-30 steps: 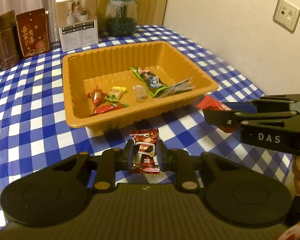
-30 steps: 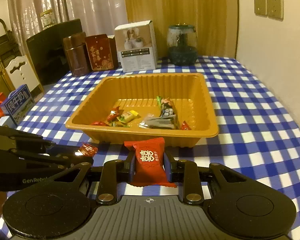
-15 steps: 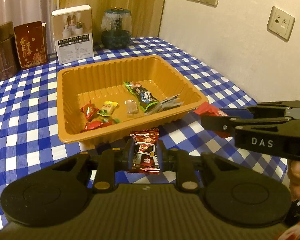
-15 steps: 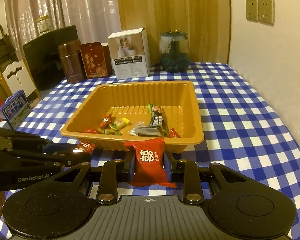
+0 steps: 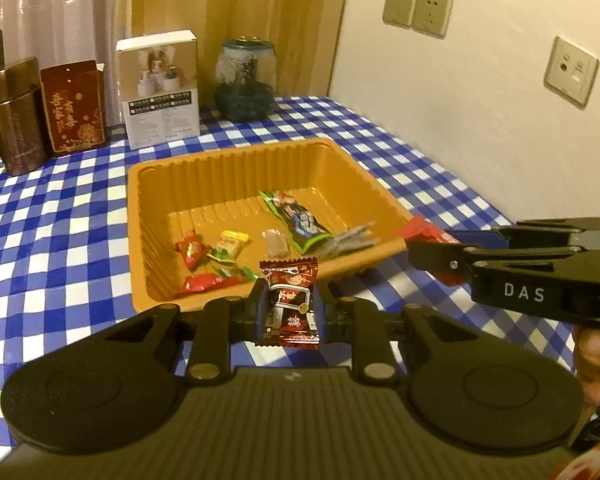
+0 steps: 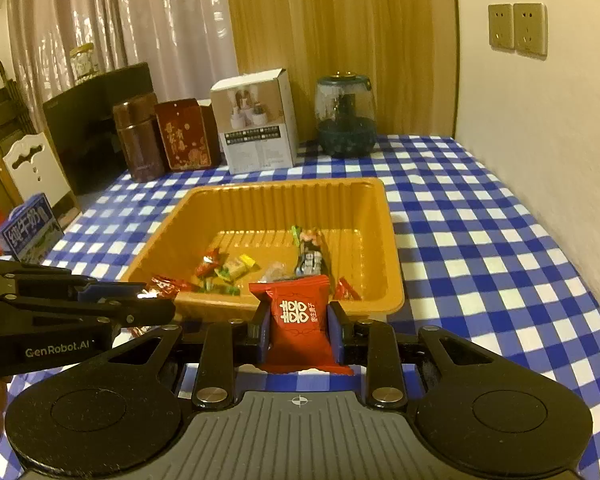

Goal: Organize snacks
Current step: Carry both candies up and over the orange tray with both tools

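An orange tray point(image 5: 236, 168) point(image 6: 392, 240) sits on the blue checked table and holds several wrapped snacks point(image 5: 296, 220) point(image 6: 236, 268). My left gripper point(image 5: 289, 306) is shut on a dark red candy packet point(image 5: 290, 304), held in front of the tray's near rim. My right gripper point(image 6: 299, 326) is shut on a bright red packet point(image 6: 298, 320), also held before the near rim. The right gripper shows in the left wrist view point(image 5: 424, 244), the left gripper in the right wrist view point(image 6: 152, 300).
At the table's back stand a brown tin point(image 5: 16, 116), a red box point(image 5: 74, 108), a white box point(image 5: 160, 88) and a glass jar point(image 5: 246, 80). A wall point(image 5: 480, 80) runs along the right. A blue milk carton point(image 6: 26, 228) sits off the left edge.
Both grippers have risen and drawn back a little from the tray, each still holding its packet. The tray looks farther away in both views.
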The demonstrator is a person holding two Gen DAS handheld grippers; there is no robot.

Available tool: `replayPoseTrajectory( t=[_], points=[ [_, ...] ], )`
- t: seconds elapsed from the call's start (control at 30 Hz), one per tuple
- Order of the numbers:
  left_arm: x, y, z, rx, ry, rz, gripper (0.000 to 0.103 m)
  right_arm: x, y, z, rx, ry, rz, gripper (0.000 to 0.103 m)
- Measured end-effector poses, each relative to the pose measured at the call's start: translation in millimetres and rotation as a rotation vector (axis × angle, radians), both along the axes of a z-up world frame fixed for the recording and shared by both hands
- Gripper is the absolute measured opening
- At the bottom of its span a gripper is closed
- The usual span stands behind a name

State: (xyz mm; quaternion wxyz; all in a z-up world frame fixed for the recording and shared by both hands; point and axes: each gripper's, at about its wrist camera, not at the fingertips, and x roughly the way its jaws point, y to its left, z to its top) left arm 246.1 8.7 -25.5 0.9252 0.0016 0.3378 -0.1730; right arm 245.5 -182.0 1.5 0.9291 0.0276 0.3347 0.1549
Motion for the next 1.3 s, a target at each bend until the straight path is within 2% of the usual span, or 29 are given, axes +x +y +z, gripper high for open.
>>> replayPoseTrajectory(
  t=[0.5,1.3],
  points=[
    [28.6,3.7,12.2,-0.017,-0.049,0.047,0.021,36.0,-6.1,6.5,0.017,-0.033,-0.042,0.030],
    [95.9,5.7,0.2,-0.018,-0.033,0.140,0.021,100.3,4.5,-6.3,0.045,-0.029,-0.069,0.030]
  ],
)
